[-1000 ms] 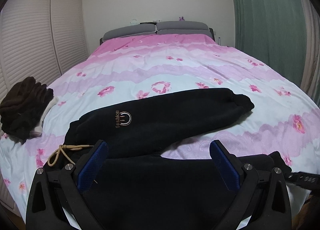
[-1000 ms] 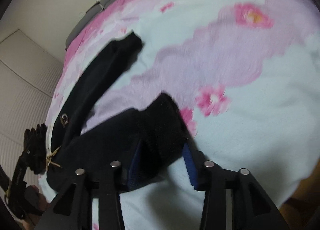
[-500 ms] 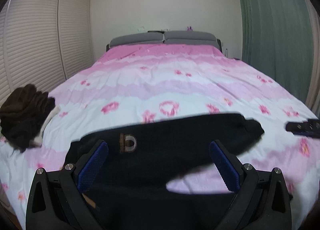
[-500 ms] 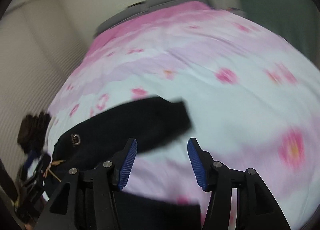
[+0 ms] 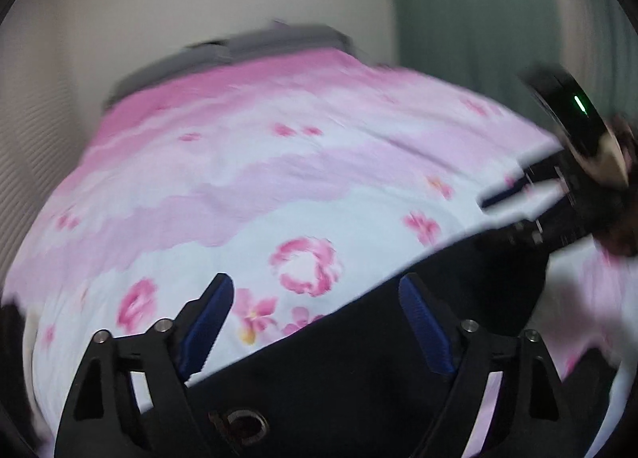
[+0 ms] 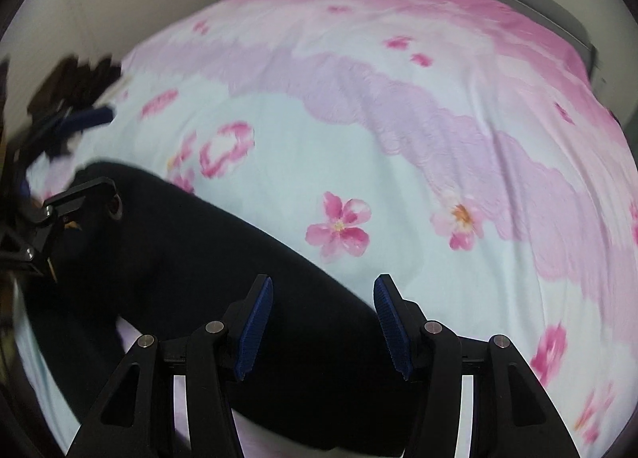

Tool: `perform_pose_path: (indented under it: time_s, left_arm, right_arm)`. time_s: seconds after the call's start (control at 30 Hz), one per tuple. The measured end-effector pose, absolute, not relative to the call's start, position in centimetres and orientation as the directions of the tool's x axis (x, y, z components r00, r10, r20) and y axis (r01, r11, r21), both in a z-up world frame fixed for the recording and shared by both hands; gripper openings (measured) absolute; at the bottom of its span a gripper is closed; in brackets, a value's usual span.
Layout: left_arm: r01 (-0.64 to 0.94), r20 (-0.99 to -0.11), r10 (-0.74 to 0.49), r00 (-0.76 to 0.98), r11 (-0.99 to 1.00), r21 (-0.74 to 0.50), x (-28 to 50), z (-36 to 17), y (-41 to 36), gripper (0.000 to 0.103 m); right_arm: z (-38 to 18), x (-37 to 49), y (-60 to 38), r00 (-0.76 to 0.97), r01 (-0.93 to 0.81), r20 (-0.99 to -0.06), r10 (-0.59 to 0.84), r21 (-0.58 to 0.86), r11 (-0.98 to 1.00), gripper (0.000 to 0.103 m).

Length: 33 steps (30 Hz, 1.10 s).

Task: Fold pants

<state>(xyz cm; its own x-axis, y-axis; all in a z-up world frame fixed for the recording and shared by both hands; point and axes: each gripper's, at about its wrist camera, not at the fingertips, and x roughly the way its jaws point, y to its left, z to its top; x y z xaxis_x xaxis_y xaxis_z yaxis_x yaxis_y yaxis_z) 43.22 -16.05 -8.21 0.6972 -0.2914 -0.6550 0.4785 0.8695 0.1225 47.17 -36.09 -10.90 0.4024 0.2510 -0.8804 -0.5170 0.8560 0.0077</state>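
The black pants point(image 6: 223, 282) lay flat across the near edge of the bed point(image 6: 398, 139). The left gripper point(image 5: 315, 322) hung over them, jaws closing on nothing. The right gripper point(image 6: 323, 322) hovered half open and empty above a pant leg.

Left gripper point(image 5: 315, 300): jaws wide apart and closing, gripping nothing. Right gripper point(image 6: 323, 298): jaws partly apart, empty, angled downward.

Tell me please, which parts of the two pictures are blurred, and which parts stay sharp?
Left wrist view: the bed cover and the right claw are motion-smeared, while the left claw is sharp. Right wrist view: milder blur on the black pants, with its own claw crisp. Fisheye bends both.
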Motion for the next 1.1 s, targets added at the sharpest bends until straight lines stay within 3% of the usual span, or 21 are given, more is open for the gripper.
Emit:
perform_pose_path:
  time_s: [0.1,0.2,0.37,0.5,0.57,0.6,0.67,0.87,1.1]
  left_arm:
    - [0.614,-0.709,-0.330,0.623,0.769,0.181,43.9,-9.4,-16.3,0.082]
    - [0.680,-0.760,-0.357,0.542,0.718,0.147,45.0,-10.4,-15.7,0.081]
    - [0.725,-0.830,-0.383,0.404,0.687,0.036,47.7,-12.7,-14.8,0.051]
    - [0.749,-0.866,-0.375,0.332,0.663,0.000,48.7,-14.5,-15.1,0.041]
    - [0.765,-0.873,-0.382,0.305,0.644,-0.014,48.5,-14.9,-15.5,0.031]
    - [0.766,-0.877,-0.378,0.297,0.643,-0.017,48.3,-15.1,-15.7,0.029]
    - [0.761,-0.881,-0.376,0.288,0.648,-0.028,48.4,-15.4,-15.8,0.015]
    - [0.744,-0.855,-0.405,0.325,0.668,-0.034,46.4,-13.1,-14.8,0.012]
    - [0.731,-0.782,-0.418,0.463,0.679,0.070,39.2,-7.2,-14.3,0.012]
  right_arm:
    - [-11.7,47.6,-34.7,0.370,-0.573,-0.902,0.222,-0.034,0.819,0.054]
    - [-12.6,47.9,-33.8,0.354,-0.614,-0.916,0.189,-0.076,0.785,0.054]
    - [-13.5,48.7,-33.9,0.316,-0.621,-0.930,0.187,-0.053,0.782,0.054]
    - [-14.3,48.7,-33.8,0.286,-0.628,-0.939,0.193,-0.031,0.778,0.052]
    - [-14.4,48.7,-33.6,0.276,-0.634,-0.938,0.210,-0.013,0.773,0.035]
    - [-14.5,48.8,-33.6,0.268,-0.632,-0.938,0.221,0.002,0.775,0.017]
    - [-14.2,48.5,-33.8,0.279,-0.623,-0.933,0.229,0.006,0.782,0.014]
    - [-11.1,45.1,-33.6,0.394,-0.627,-0.896,0.203,-0.101,0.773,0.011]
    - [-5.8,36.3,-32.6,0.605,-0.602,-0.782,0.146,-0.330,0.727,0.011]
